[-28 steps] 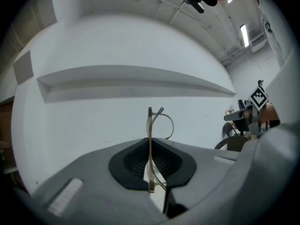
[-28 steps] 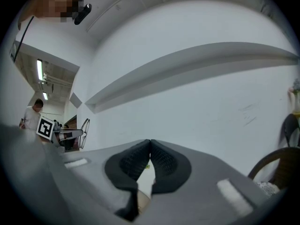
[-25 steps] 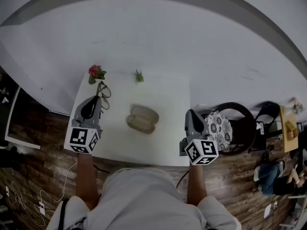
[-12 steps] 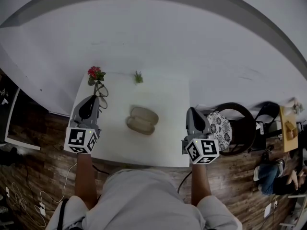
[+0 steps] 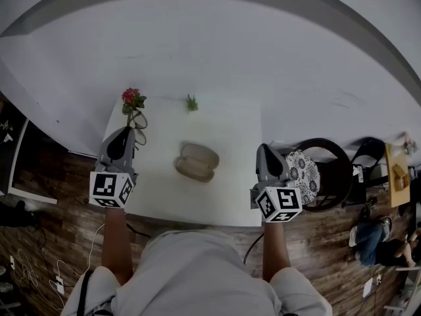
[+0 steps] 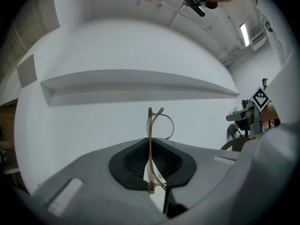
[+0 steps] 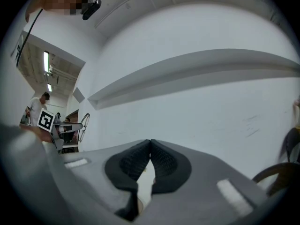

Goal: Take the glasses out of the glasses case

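Note:
The thin-framed glasses hang over the white table's far left corner, with my left gripper shut on them. In the left gripper view the frame stands upright, pinched between the black pads. The tan glasses case lies open and empty mid-table. My right gripper hovers at the table's right edge, shut on nothing, its pads touching. From the right gripper view I see the left gripper holding the glasses.
A red flower pot sits just beyond the held glasses, and a small green plant stands at the table's far edge. A black chair with a patterned cushion is close to the right gripper. A white wall lies behind the table.
The held glasses have shifted slightly toward the flower pot and look narrower from above. The case and the right gripper stay put.

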